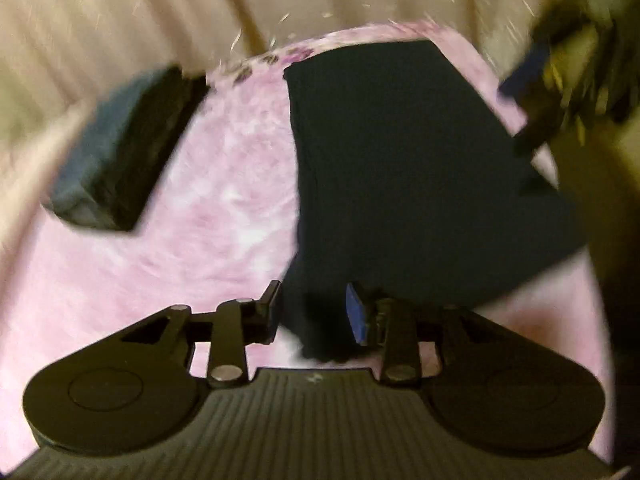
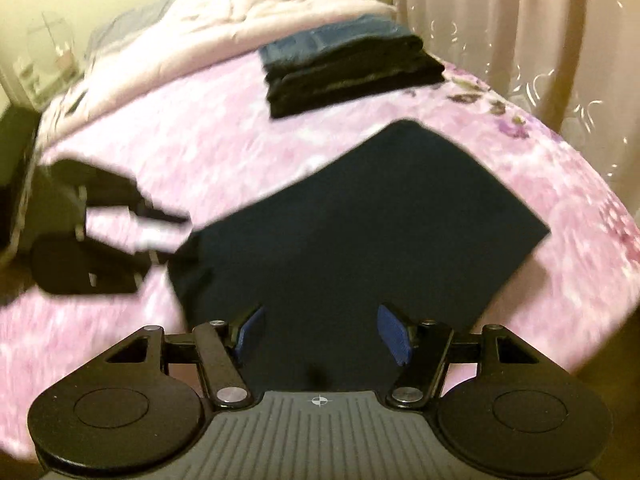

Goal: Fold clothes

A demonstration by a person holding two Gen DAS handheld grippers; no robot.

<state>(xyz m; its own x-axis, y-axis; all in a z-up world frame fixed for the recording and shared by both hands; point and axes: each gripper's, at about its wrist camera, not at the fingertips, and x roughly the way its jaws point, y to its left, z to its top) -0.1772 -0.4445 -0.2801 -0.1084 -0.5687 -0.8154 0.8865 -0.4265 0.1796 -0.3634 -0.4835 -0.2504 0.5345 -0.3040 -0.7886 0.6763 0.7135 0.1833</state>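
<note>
No brand, label or legible writing in either view; only a small crosshair mark [image 2: 319, 401] on the right gripper's ribbed grey body.

Left gripper [image 1: 314, 316]: jaws part-open with a moderate gap, blue pad [image 1: 357, 314] visible on one finger. Near edge of the dark folded garment [image 1: 400, 168] sits in line with the gap below the tips; the pads do not look pressed on it, no grip visible. View is motion-blurred. Gripper tilts steeply down over the bed.

Right gripper [image 2: 322, 334]: jaws wide apart, both blue pads showing, nothing between them; the dark garment lies beneath, pads clear of it. Also pitched down at the bed. In the right wrist view the left gripper shows blurred at the left, just beside the garment's left corner; contact cannot be told.

Dark folded garment lies flat on the pink floral bedspread [image 2: 200, 140], roughly rectangular, corner pointing away in the right view. A stack of folded clothes [image 2: 352, 68], blue on top and black below, sits further back on the bedspread, apart from the garment. Beige curtain [image 2: 500, 20] hangs beyond the bed's edge. Pale quilt [image 2: 240, 4] bunched at the far end.
</note>
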